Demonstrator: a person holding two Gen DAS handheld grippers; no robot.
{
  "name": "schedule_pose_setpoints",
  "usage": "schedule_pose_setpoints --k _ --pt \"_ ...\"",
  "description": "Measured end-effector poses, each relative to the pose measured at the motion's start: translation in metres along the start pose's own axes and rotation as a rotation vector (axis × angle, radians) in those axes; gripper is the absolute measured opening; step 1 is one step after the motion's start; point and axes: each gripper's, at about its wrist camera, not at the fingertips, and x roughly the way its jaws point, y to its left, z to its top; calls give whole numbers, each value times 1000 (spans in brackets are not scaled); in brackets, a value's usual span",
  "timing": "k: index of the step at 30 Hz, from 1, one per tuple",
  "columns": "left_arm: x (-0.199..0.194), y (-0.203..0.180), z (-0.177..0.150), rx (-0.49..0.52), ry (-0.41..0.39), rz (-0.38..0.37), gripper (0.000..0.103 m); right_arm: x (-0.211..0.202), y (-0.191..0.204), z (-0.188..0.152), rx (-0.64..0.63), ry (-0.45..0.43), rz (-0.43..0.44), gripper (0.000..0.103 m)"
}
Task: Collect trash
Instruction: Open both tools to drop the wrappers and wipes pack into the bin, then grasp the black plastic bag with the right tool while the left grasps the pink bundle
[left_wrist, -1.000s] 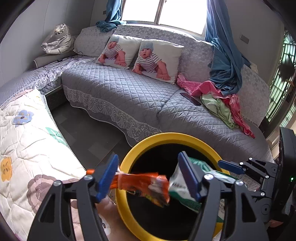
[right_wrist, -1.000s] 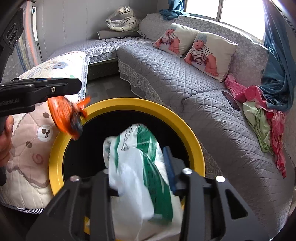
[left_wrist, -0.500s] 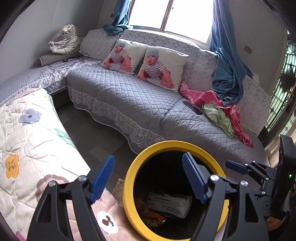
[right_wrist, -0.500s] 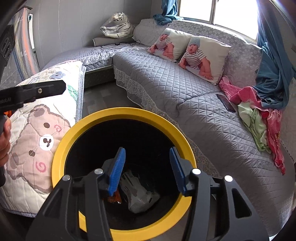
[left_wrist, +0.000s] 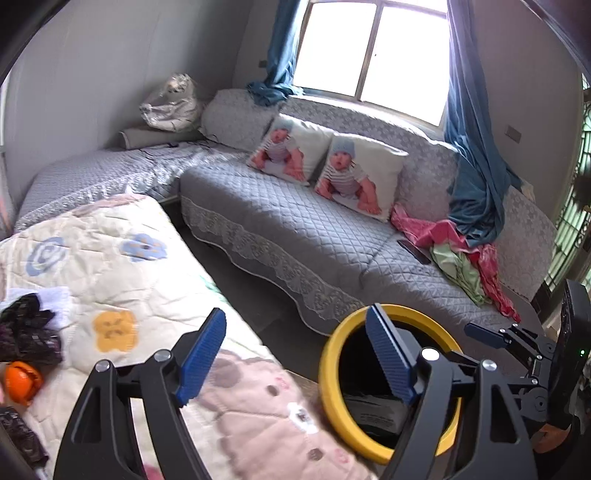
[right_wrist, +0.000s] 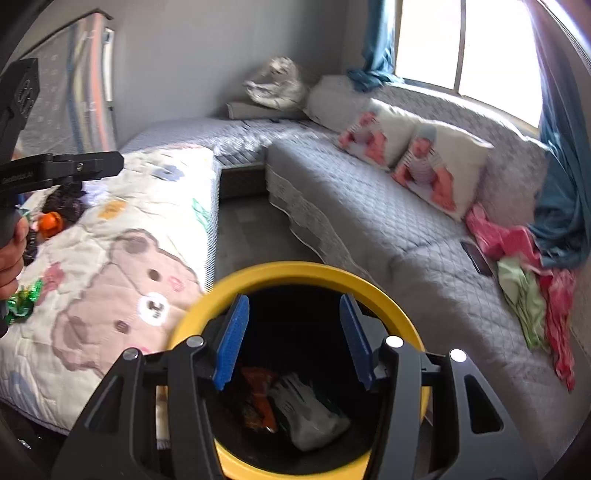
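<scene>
Orange scrap (left_wrist: 20, 380) on quilt (left_wrist: 122, 280), far left | left gripper (left_wrist: 295, 354) jaws just opened wide, empty | yellow-rimmed bin (right_wrist: 388, 295) holds orange wrapper (right_wrist: 258, 398) and white packet (right_wrist: 310, 417) | right gripper (right_wrist: 293, 339) above it, jaws just opened, empty

Window (left_wrist: 373, 59) glare (fisheye edges, blur).

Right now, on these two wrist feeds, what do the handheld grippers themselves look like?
Both look alike: the left gripper and the right gripper have matte black angular finger frames with triangular cut-outs and silver screw heads, tipped with ribbed blue pads. The left one's black side bar carries faint pale lettering, too blurred to read. No cables show.
</scene>
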Motion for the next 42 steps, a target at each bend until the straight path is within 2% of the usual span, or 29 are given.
schedule_pose_setpoints --k 4,6,11,15,18,24,28,34,38,42 --pt "-35 34 -2 -22 -38 74 78 -3 40 14 -59 -59 103 50" --pt "-51 54 -4 -38 -51 126 81 -3 62 21 -83 -85 161 55" --pt "-88 108 -13 -92 -72 233 82 -1 118 35 -147 -114 280 56" --pt "-120 147 -27 -134 -92 326 87 2 160 44 -193 -120 385 59" --pt "-142 169 -37 -159 -111 390 92 1 191 40 -250 -121 445 59" --pt "-180 212 -64 -230 -130 459 93 -4 229 28 -342 -122 548 64" --pt "-195 225 -81 -252 -127 484 93 -14 247 22 -395 -134 601 68" --pt "-208 224 -111 -271 -125 471 93 -21 266 8 -494 -140 649 69" --pt "-217 214 -138 -262 -109 453 93 -14 264 8 -484 -123 636 69" --pt "-218 201 -159 -253 -80 412 93 0 261 24 -435 -114 624 69"
